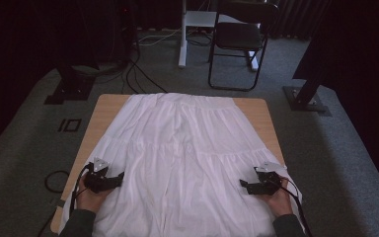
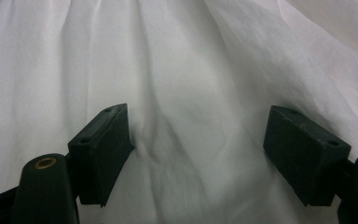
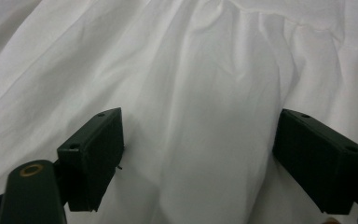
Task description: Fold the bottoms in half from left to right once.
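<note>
A white tiered skirt (image 1: 182,158) lies spread flat over the wooden table (image 1: 107,104), its waistband at the far edge and its hem hanging over the near edge. My left gripper (image 1: 119,177) rests on the skirt's left side, pointing inward, held by a hand. Its jaws stand wide apart over wrinkled white cloth (image 2: 196,93), nothing between them; left gripper (image 2: 198,149). My right gripper (image 1: 244,185) sits on the skirt's right side, pointing inward. Its jaws are also wide apart above the fabric (image 3: 205,84); right gripper (image 3: 200,156).
A black folding chair (image 1: 239,42) and a white table leg (image 1: 181,34) stand on the grey carpet beyond the table. Black stand bases (image 1: 69,89) (image 1: 306,98) flank the far corners. Cables (image 1: 138,74) run over the floor, and a cable loop (image 1: 54,180) lies at left.
</note>
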`<state>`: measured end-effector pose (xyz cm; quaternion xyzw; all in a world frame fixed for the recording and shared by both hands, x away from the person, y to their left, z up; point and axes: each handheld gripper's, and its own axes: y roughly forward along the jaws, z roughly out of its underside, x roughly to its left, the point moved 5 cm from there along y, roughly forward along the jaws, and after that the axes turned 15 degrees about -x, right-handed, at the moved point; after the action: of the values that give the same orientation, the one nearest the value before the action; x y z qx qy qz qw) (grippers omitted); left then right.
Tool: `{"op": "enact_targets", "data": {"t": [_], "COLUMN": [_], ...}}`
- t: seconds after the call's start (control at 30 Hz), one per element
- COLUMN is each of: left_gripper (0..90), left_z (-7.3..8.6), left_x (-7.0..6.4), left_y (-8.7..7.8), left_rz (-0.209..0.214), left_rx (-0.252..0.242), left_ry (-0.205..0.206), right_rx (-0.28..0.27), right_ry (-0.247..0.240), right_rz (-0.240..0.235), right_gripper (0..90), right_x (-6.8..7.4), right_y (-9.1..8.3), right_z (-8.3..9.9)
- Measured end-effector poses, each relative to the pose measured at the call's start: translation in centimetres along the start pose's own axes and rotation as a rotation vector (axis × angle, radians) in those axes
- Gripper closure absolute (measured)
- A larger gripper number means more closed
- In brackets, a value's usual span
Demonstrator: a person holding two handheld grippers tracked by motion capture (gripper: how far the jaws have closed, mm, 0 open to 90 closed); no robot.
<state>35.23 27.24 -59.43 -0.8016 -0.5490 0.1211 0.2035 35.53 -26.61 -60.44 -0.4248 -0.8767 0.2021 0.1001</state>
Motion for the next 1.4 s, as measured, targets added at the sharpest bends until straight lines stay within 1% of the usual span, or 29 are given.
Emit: {"op": "enact_targets", "data": {"t": [0.13,0.23,0.3,0.33,0.37,0.4,0.43,0.47,0.53,0.57,0.6,0.63,0.67,0.7,0.73,0.77,0.8,0.83,0.9,0.93,0.97,1.0,1.03,1.07,1.1,1.17,1.2,1.37,1.4], "left_gripper": [23.8,24.9,24.8,24.7,24.7,24.6,24.5,22.9,17.4,14.6,11.9,8.7,8.7,7.7,4.8,3.9,3.7,3.6,3.4,3.3,3.2,3.2,2.9,2.9,2.9,2.8,2.2,1.9,1.9], "left_z": [0.0,0.0,-0.1,-0.6,-0.6,-1.1,-1.1,-1.6,-1.7,-1.7,-1.6,-1.6,-1.4,-1.4,-1.0,-0.8,-0.8,-0.6,0.2,0.4,0.4,0.7,0.8,1.1,1.1,1.4,1.6,1.7,1.8], "left_x": [0.0,-0.2,-0.4,-0.4,-0.4,-0.2,-0.2,0.1,0.6,0.6,1.4,1.4,2.4,2.4,3.5,3.9,3.9,4.5,5.9,6.2,6.2,6.5,6.6,6.5,6.5,6.1,5.8,5.0,4.7], "left_y": [0.0,-0.1,-0.2,-0.6,-0.6,-1.2,-1.2,-1.7,-2.2,-2.2,-2.5,-2.5,-2.8,-2.8,-3.0,-3.1,-3.1,-3.3,-3.6,-3.6,-3.6,-3.6,-3.6,-3.4,-3.4,-3.0,-2.6,-2.6,-2.7], "left_rz": [-0.006,-0.007,-0.009,-0.006,-0.006,-0.019,-0.019,-0.024,-0.054,-0.054,-0.107,-0.107,-0.127,-0.127,-0.157,-0.169,-0.169,-0.184,-0.203,-0.215,-0.215,-0.218,-0.218,-0.207,-0.207,-0.197,-0.175,-0.164,-0.151], "left_rx": [0.001,0.002,-0.002,-0.016,-0.016,-0.046,-0.046,-0.067,-0.056,-0.056,-0.043,-0.043,-0.026,-0.026,-0.017,-0.011,-0.011,-0.009,0.002,0.010,0.010,0.016,0.023,0.038,0.038,0.069,0.082,0.075,0.069], "left_ry": [0.002,0.008,0.016,0.026,0.026,0.024,0.024,0.015,0.031,0.031,0.036,0.036,0.001,0.001,-0.031,-0.040,-0.040,-0.049,-0.094,-0.102,-0.102,-0.117,-0.122,-0.123,-0.123,-0.102,-0.114,-0.103,-0.095], "right_rx": [0.006,0.007,0.007,0.007,0.007,0.007,0.007,0.006,0.006,0.006,0.007,0.007,0.007,0.007,0.006,0.006,0.006,0.007,0.006,0.007,0.007,0.006,0.006,0.006,0.006,0.006,0.006,0.006,0.006], "right_ry": [-0.002,-0.006,-0.004,-0.003,-0.003,-0.003,-0.003,-0.003,0.000,0.000,0.002,0.003,0.003,0.003,0.003,0.003,0.003,0.003,0.003,0.003,0.003,0.003,0.003,0.003,0.003,0.004,0.004,0.003,0.004], "right_rz": [-0.003,0.001,0.002,0.003,0.003,0.004,0.004,0.005,0.008,0.008,0.012,0.013,0.013,0.013,0.014,0.014,0.014,0.014,0.014,0.014,0.014,0.014,0.014,0.014,0.014,0.014,0.014,0.015,0.017], "right_gripper": [13.0,12.9,12.9,12.9,12.9,12.9,12.9,13.0,13.1,13.1,13.1,13.1,13.1,13.1,13.1,13.1,13.1,13.1,13.1,13.1,13.1,13.1,13.1,13.2,13.2,13.1,13.1,13.2,14.3], "right_x": [0.2,0.3,0.4,0.4,0.4,0.4,0.4,0.4,0.4,0.4,0.4,0.4,0.4,0.4,0.4,0.4,0.4,0.4,0.4,0.4,0.4,0.4,0.4,0.4,0.4,0.4,0.4,0.4,0.4], "right_y": [0.0,0.0,0.0,0.0,0.0,0.0,0.0,0.0,0.0,0.0,0.0,0.0,0.0,0.0,0.0,0.0,-0.1,-0.1,0.0,-0.1,-0.1,0.0,0.0,-0.1,-0.1,-0.1,-0.1,-0.1,-0.1], "right_z": [0.0,0.0,0.1,0.1,0.1,0.1,0.1,0.1,0.1,0.1,0.1,0.1,0.1,0.1,0.1,0.1,0.1,0.1,0.1,0.1,0.1,0.1,0.1,0.1,0.1,0.1,0.1,0.1,0.1]}}
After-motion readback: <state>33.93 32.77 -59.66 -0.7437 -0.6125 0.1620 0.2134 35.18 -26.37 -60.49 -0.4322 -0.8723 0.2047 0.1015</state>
